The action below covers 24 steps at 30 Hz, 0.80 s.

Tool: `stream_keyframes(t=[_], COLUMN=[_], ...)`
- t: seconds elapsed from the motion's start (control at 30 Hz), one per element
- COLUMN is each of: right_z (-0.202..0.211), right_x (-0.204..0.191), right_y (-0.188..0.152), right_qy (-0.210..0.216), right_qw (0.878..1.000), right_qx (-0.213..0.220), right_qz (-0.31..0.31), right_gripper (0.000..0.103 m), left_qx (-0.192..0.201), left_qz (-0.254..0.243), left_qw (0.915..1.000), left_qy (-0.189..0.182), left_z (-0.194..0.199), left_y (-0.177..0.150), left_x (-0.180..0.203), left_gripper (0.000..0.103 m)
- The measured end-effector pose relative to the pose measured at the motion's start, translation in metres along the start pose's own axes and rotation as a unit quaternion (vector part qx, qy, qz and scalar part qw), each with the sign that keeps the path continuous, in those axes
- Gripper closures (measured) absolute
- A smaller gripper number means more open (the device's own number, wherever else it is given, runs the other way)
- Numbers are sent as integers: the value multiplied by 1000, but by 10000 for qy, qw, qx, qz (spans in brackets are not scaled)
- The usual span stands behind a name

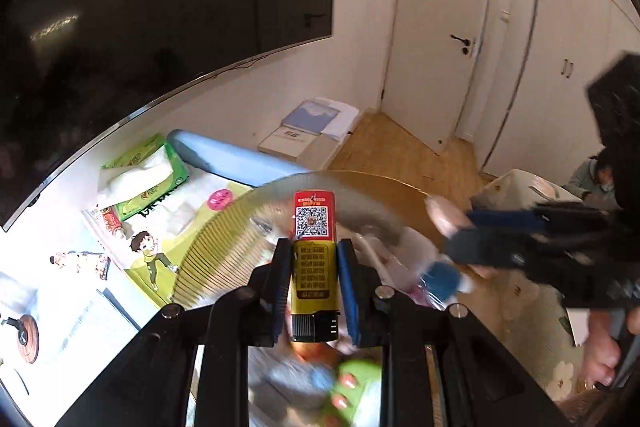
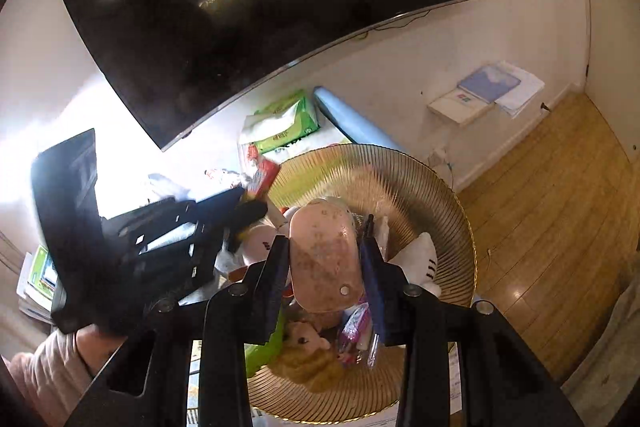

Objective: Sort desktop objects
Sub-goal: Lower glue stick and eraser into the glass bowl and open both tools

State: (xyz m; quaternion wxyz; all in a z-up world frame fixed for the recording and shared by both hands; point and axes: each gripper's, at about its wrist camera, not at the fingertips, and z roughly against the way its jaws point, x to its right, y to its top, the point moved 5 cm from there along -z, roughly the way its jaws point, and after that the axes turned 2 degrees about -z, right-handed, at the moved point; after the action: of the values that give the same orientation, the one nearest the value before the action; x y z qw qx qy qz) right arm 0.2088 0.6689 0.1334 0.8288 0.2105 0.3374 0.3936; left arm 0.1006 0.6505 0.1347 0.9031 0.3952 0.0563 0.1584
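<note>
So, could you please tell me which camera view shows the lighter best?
The left wrist view: the lighter sits centred and sharp between the left claw, its QR label readable. In the right wrist view it shows only as a small blurred red and yellow shape at that claw's tip, partly hidden.

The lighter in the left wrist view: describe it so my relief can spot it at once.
Start at the big gold ribbed basket below the dark wall screen. Above its rim, the left hand-held gripper is clamped on the lighter. It is a slim yellow stick with a red band bearing a QR code and a black cap, unlike the soft toys and wrappers underneath.
</note>
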Motion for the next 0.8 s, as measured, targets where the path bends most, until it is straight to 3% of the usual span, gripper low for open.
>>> stream_keyframes(t=[0.27, 0.5, 0.67, 0.7, 0.8], right_z=[-15, -24, -27, -27, -24], right_x=[12, 16, 16, 15, 13], right_y=[5, 8, 11, 11, 9], right_qy=[-30, -75, -168, -183, -211], right_qw=[9998, 9996, 9995, 9994, 9996], right_qx=[-141, -211, -202, -222, -195], right_qz=[-116, -170, -185, -175, -60], right_gripper=[66, 66, 65, 65, 64], left_qx=[-205, -417, -594, -581, -476], left_qz=[287, 448, 1005, 1066, 1232], left_qw=[9994, 9980, 9931, 9926, 9912], left_qy=[9, 160, 87, 45, 8], left_z=[-40, -35, -28, -27, -20], left_y=[9, 1, -13, -15, -15], left_x=[-29, -33, -45, -47, -49], left_gripper=[83, 83, 83, 77, 37])
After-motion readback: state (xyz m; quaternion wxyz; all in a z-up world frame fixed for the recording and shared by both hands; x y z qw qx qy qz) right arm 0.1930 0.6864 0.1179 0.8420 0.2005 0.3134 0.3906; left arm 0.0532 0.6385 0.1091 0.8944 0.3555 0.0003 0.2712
